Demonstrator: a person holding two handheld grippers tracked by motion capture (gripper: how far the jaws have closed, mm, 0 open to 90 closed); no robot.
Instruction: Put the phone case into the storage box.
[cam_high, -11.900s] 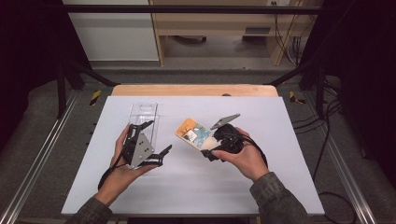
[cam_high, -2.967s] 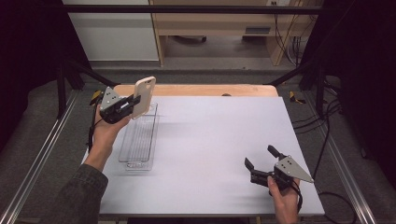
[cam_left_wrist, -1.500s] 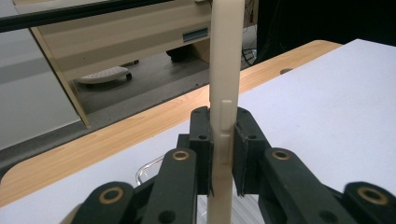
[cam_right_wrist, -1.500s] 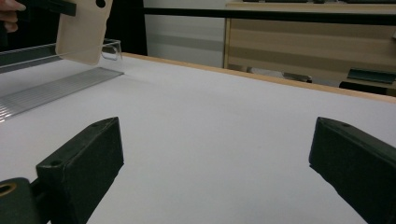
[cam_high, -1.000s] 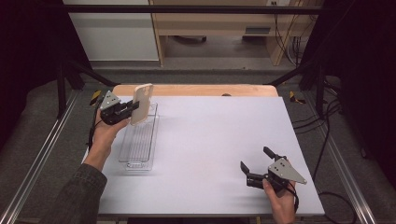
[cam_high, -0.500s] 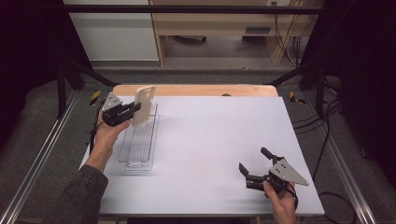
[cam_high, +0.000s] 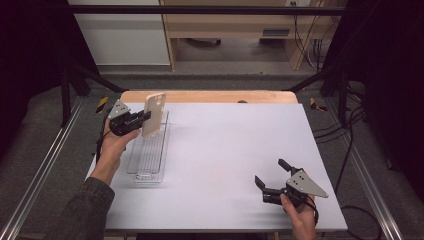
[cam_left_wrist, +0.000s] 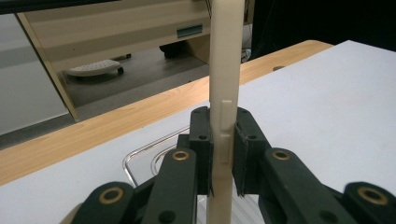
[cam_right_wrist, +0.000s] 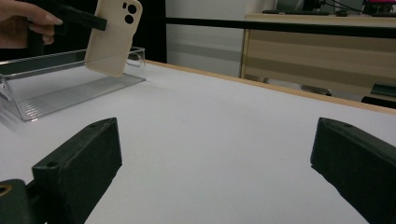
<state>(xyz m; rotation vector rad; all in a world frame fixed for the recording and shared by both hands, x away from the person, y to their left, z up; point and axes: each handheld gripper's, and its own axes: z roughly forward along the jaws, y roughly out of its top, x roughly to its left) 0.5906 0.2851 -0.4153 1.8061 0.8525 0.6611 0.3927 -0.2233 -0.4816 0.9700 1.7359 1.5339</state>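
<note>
Cream-coloured plastic, the phone case (cam_high: 153, 113) is held upright over the far end of the clear tray (cam_high: 149, 159), clamped across its thin edge by the left gripper (cam_left_wrist: 223, 154). It is judged light, slightly flexible and smooth, so a grip across the side edges suits it. The right gripper (cam_high: 271, 176) is held wide open and empty above the white table (cam_high: 225, 145).
</note>
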